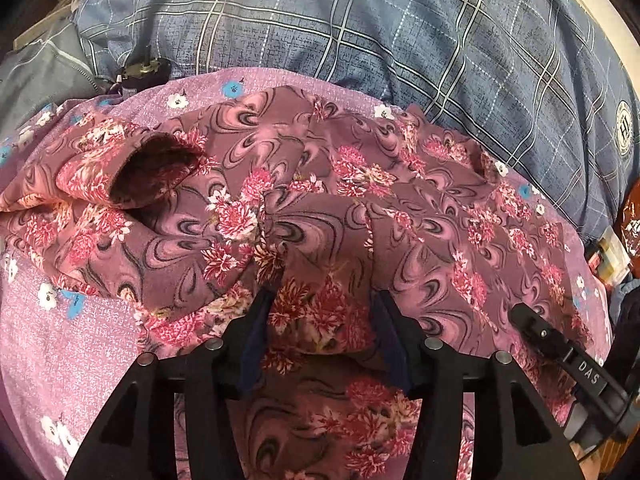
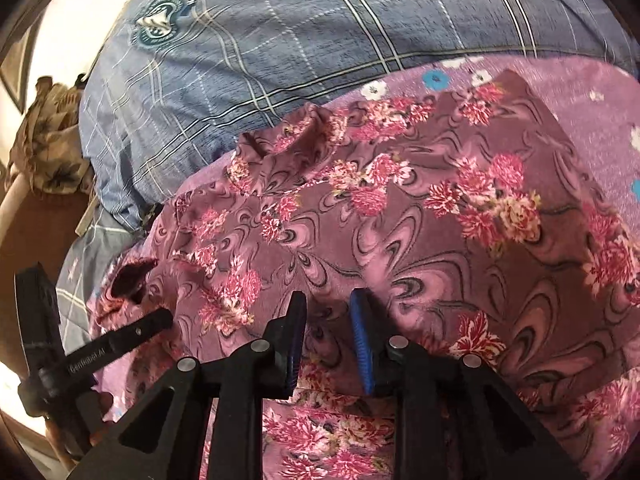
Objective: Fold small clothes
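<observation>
The floral garment lies spread and rumpled on the bed, over a lilac flowered sheet, with a blue plaid pillow along the far edge of the bed. By the look of it, the fold is only starting: both tools sit at the near edge of the cloth, and most of the garment is still open and creased.

At the left, a sleeve gapes with its dark opening turned up, bunched toward the left edge of the bed. The left tool stands moderately open, and a raised hump of the floral fabric sits between its fingers; the cloth touches both pads, but the jaws are not pinched tight on it, so I judge this a grasp being made, not a firm hold.

Farther right, the right tool is at a narrower gap, its blue-ribbed pads resting down on the fabric. Cloth shows in the gap, yet it looks flat rather than gathered, so it seems to hold nothing.

The next move likely calls for closing both tools on the near hem, then lifting evenly and carrying it toward the pillow side. Care is needed to catch the same layers in both, or the fold will skew; the loose sleeve wants tucking inward first.
</observation>
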Tool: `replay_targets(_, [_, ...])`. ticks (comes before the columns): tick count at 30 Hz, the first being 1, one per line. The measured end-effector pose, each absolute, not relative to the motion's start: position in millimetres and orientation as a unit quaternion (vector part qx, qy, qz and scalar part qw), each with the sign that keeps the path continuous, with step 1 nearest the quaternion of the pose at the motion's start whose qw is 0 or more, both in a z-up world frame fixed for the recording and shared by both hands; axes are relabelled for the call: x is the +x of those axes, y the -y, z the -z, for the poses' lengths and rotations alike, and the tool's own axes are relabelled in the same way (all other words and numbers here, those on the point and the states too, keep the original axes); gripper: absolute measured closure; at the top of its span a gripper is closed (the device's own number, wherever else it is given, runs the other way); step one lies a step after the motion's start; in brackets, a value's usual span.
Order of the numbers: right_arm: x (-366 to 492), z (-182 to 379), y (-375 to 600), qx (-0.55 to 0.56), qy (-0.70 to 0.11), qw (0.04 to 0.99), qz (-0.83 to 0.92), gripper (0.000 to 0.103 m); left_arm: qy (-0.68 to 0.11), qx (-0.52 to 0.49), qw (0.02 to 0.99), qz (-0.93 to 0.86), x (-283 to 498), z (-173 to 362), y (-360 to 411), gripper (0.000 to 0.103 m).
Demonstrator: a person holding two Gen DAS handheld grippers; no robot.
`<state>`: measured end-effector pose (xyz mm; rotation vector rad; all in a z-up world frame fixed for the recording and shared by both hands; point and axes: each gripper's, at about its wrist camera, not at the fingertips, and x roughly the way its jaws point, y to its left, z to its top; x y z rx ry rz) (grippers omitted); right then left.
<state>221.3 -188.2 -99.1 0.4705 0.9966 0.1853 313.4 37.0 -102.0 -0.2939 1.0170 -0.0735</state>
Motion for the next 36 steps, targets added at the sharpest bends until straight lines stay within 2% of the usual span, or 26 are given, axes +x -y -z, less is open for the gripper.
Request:
replay_targets(6, [215, 100, 192, 0.238, -0.453, 0.853, -0.098, 0.078, -0.474, -0.151, 0.867, 0.042, 309, 103, -38, 0.05])
replay_targets(15, [211, 99, 194, 0.247, -0.439, 0.858, -0.1, 0.078, -0.439, -0.248, 0.862, 0.055, 299, 92, -80, 0.049])
replay_targets(20, [212, 96, 191, 0.236, -0.443, 0.858, -0.111, 0.068, -0.421, -0.254, 0.87, 0.034, 289, 82, -101, 0.05])
replay_targets(22, [212, 96, 189, 0.232, -0.439, 0.86, -0.12, 0.062, -0.41, -0.268, 0.871, 0.032, 279, 70, -115, 0.05])
replay_targets(26, [209, 96, 190, 0.239, -0.431, 0.86, -0.13, 0.061, -0.384, -0.298, 0.874, -0.008, 258, 49, -169, 0.048])
replay_targets(33, [208, 98, 194, 0.255, -0.422, 0.858, -0.141, 0.06, -0.441, -0.355, 0.823, -0.05, 272, 69, -240, 0.048])
replay_targets(36, [208, 99, 195, 0.26, -0.422, 0.857, -0.144, 0.06, -0.409, -0.422, 0.807, -0.051, 267, 71, -254, 0.047])
